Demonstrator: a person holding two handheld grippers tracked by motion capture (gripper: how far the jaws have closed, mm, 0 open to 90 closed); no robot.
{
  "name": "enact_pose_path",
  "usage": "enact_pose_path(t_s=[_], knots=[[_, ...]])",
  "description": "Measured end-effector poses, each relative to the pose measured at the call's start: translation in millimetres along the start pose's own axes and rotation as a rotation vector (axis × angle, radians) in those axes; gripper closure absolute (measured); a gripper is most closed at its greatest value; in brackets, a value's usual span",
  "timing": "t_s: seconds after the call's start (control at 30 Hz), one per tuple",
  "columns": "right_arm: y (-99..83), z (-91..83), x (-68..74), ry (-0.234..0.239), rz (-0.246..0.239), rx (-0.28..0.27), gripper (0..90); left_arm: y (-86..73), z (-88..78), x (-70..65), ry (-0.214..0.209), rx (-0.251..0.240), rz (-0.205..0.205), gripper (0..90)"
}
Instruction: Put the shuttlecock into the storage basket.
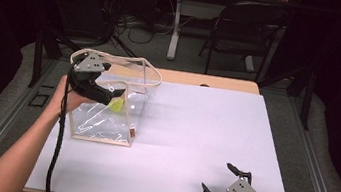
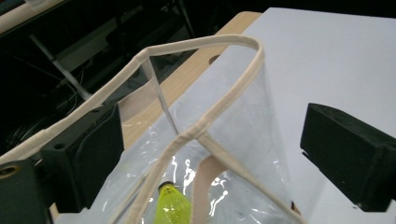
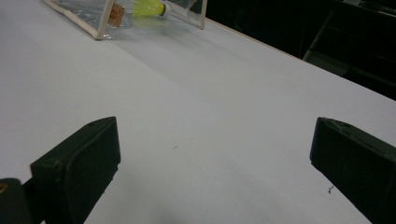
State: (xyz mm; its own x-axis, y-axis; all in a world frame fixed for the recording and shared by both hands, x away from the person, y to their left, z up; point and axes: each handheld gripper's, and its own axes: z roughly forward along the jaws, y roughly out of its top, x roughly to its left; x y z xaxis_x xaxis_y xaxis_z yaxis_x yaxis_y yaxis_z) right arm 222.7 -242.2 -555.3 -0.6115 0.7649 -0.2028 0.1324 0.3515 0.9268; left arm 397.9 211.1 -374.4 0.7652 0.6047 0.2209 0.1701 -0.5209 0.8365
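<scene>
A clear plastic bag (image 1: 105, 112) with cream fabric trim stands on the left part of the white table (image 1: 192, 144), its mouth open upward and its handles (image 1: 148, 75) arching over the top. Inside it, near the upper middle, sits a small yellow-green shuttlecock (image 1: 116, 104), seen from the left gripper view as a ribbed yellow skirt (image 2: 173, 205) with a dark tip. A small brown tag (image 3: 116, 14) is fixed at the bag's lower front corner; whatever is printed on it is too blurred to read. The left gripper (image 1: 108, 90) hangs over the bag's mouth, its jaws wide apart with the trimmed rim between them, gripping nothing. Well apart, at the table's near right edge, the right gripper (image 1: 219, 181) rests low with its jaws spread wide over bare tabletop, holding nothing.
</scene>
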Motion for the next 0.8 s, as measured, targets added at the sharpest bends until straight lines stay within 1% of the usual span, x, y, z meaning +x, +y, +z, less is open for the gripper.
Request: enact_pose_path(t_s=[0.13,0.23,0.27,0.43,0.53,0.73,0.8], knots=[[-0.2,-0.1,-0.2,0.0,0.003,0.002,1.2,-3.6,-5.1,-10.0,-0.005,-0.019,0.007,1.5],[-0.1,0.2,0.0,0.001,0.001,0.003,1.2,-7.3,-7.8,-15.7,-0.021,-0.034,-0.017,0.3],[0.0,0.1,0.1,0.001,-0.001,0.003,1.2,-8.8,-8.1,-18.1,-0.02,-0.038,-0.023,0.2],[0.1,0.3,0.5,0.0,0.0,0.006,1.2,-15.8,-10.2,-29.0,-0.023,-0.036,-0.008,0.1],[0.1,0.3,0.6,0.001,0.0,0.005,1.2,-20.7,-12.2,-34.4,-0.028,-0.045,-0.017,0.0],[0.3,0.1,0.8,0.001,-0.001,0.005,1.2,-31.0,-16.6,-44.9,-0.022,-0.058,-0.032,0.0],[0.2,0.4,0.8,0.002,0.0,0.005,1.2,-34.3,-18.1,-49.0,-0.027,-0.06,-0.04,0.0]])
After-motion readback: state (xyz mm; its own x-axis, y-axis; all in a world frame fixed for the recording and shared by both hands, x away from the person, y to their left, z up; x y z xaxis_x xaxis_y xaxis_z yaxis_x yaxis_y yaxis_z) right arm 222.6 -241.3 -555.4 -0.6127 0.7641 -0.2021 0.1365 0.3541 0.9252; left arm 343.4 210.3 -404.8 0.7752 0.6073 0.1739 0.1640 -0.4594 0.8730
